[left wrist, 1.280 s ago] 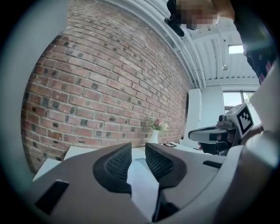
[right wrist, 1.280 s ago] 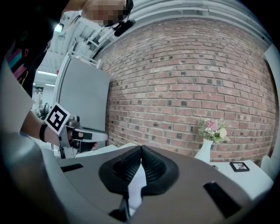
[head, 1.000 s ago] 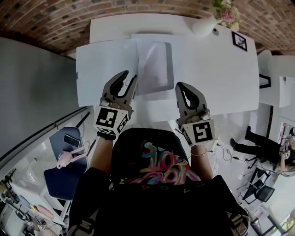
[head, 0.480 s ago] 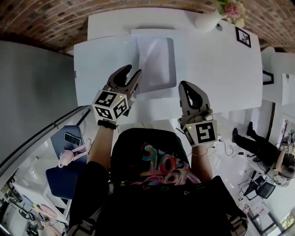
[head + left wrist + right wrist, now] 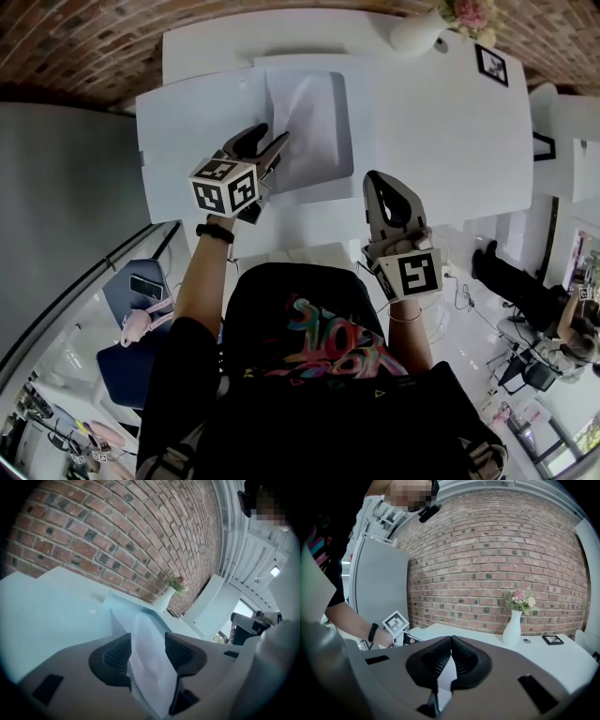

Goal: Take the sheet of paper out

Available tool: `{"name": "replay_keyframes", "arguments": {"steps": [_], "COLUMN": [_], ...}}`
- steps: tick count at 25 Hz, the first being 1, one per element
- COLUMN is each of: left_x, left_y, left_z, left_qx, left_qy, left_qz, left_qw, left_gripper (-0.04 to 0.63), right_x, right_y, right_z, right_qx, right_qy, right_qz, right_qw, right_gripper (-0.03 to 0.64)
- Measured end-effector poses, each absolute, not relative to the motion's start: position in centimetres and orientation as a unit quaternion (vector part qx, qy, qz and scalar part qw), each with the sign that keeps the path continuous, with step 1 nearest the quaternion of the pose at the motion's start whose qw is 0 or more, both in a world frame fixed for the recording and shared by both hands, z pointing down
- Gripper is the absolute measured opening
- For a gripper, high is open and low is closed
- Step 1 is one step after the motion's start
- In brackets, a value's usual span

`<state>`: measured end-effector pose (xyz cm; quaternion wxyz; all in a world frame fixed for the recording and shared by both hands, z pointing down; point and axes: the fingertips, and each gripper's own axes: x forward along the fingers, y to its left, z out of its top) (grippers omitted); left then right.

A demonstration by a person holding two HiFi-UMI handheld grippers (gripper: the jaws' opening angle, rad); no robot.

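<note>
A greyish see-through sleeve with a sheet of paper (image 5: 311,117) inside lies on the white table (image 5: 450,141), on top of a larger white sheet. My left gripper (image 5: 269,138) is low over the sleeve's near left edge, rolled onto its side. Its jaws are opening. In the left gripper view the pale sheet (image 5: 149,667) shows in the gap between the ribbed pads (image 5: 117,654), and the pads do not press on it. My right gripper (image 5: 375,180) hovers near the table's front edge, right of the sleeve, shut with nothing in it (image 5: 451,640).
A white vase with pink flowers (image 5: 512,627) and a small black picture frame (image 5: 553,640) stand at the far right of the table. A brick wall runs behind it. A grey partition (image 5: 66,178) stands to the left.
The left gripper has gone forward and down to the sleeve's edge, rolling onto its side with its jaws spreading wider. The right gripper has sunk a little and stays shut.
</note>
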<state>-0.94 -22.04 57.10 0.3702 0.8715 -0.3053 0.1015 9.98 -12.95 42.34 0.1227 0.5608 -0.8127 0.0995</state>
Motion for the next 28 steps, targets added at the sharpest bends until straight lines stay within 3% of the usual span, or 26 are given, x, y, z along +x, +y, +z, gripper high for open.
{"name": "replay_keyframes", "arguments": {"steps": [28], "left_x": [1.5], "left_y": [-22.1], "left_z": [61.4], "left_qx": [0.828], "left_qy": [-0.206], "left_qz": [0.214], "left_qw": [0.475], "left_gripper": [0.253], "right_x": [9.1], "right_y": [-16.6], "right_z": [42.6], "right_qx": [0.552], "right_qy": [-0.817], "right_qz": [0.111], "right_qw": [0.125], "right_gripper": [0.018]}}
